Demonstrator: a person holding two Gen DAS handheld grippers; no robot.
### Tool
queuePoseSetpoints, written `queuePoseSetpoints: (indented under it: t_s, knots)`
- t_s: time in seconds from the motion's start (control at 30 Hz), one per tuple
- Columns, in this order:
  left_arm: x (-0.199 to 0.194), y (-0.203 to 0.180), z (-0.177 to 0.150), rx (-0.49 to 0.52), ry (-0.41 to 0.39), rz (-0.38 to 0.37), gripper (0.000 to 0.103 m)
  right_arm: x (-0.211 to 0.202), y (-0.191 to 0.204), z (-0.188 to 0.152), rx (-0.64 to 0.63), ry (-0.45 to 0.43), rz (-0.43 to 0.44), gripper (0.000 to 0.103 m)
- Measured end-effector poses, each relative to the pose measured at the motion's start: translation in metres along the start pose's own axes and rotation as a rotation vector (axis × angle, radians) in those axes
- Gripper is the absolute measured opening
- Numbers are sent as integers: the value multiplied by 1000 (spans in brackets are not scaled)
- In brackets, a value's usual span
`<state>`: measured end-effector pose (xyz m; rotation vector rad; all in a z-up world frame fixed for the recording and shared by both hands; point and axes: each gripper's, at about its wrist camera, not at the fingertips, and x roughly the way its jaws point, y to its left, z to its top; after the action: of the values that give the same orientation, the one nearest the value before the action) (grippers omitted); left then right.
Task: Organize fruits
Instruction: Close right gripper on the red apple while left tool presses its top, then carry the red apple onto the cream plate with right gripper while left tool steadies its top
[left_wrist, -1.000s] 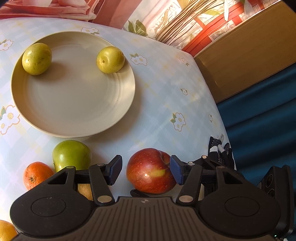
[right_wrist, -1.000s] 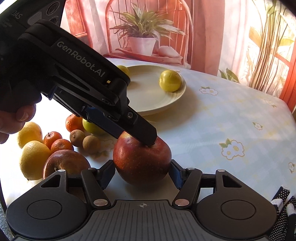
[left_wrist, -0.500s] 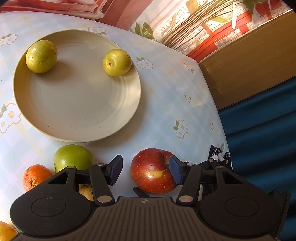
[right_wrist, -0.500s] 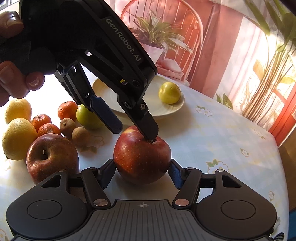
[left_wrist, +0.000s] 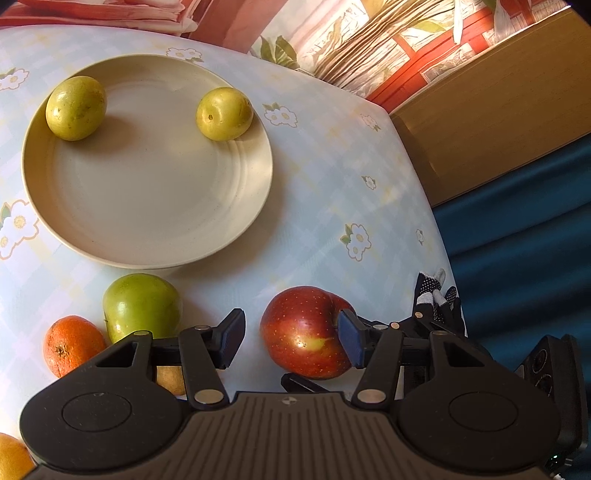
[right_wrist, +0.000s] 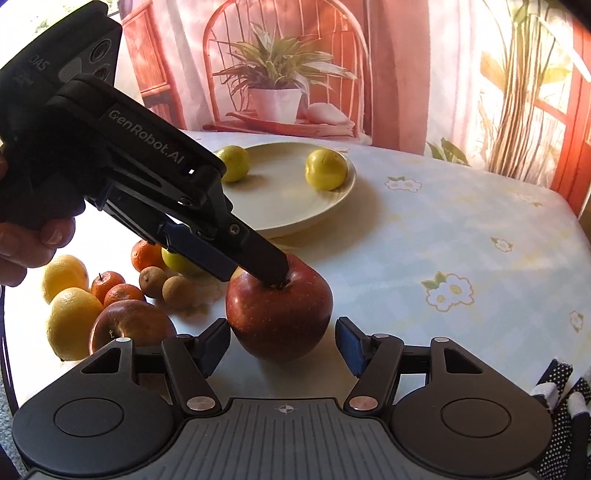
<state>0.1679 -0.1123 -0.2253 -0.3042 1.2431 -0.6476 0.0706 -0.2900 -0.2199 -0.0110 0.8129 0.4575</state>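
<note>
Right wrist view: the bench (right_wrist: 461, 221) wears a pale blue cloth printed with white flowers, against a backdrop showing a potted plant (right_wrist: 275, 79) and a red chair. The red apple (right_wrist: 279, 315) sits low in the centre, between the spread fingers of the right gripper (right_wrist: 282, 343), neither pad pressing it. The left gripper (left_wrist: 291, 341) stands released, one fingertip on the apple's top. A cream plate (right_wrist: 280, 199) beyond holds two yellow-green fruits.

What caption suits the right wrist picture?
Two tongs meet at a red apple beside a plate holding two yellow-green fruits.
</note>
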Motion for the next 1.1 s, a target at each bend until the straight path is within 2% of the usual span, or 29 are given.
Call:
queuePoseSetpoints:
  t_s: [0.17, 0.43, 1.1]
  knots:
    - [6, -2, 0, 2, 13, -21, 52, 3, 2, 0, -12, 1, -16, 57]
    - [8, -7, 2, 31, 18, -25, 48, 4, 3, 1, -19, 7, -20, 57]
    - [3, -2, 2, 30, 3, -31, 46, 1, 4, -5, -44, -13, -29, 53]
